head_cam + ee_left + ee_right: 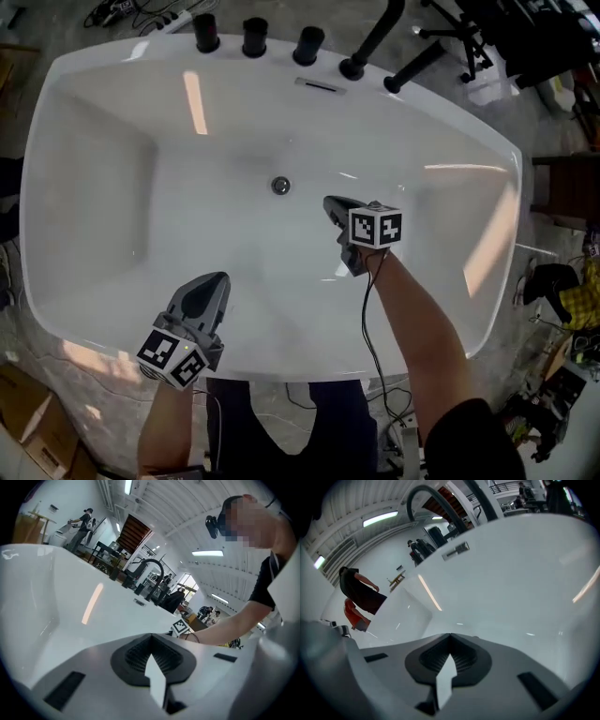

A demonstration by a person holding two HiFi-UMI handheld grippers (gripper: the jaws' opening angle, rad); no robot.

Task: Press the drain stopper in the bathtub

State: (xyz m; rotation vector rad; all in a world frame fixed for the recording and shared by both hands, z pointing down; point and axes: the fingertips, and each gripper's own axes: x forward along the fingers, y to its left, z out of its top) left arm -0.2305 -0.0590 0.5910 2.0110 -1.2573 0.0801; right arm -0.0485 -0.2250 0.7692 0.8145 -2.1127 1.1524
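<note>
The tub [103, 178] fills the frame, and its floor gives open room on every side of the stopper [280, 185], set at centre. The right gripper [330, 202], jaws closed and empty, sits just lower right of the stopper, not touching it. The left gripper [214, 284], also closed and empty, is at lower left by the near wall.

As I see it: bathtub [103, 187] glossy white; drain stopper [280, 185] silvery; taps [255, 37] black. My left gripper [214, 281] and right gripper [331, 202] are grey with black ribbed pads [133, 654], each bearing a cube [375, 227] of black-and-white square markers.
</note>
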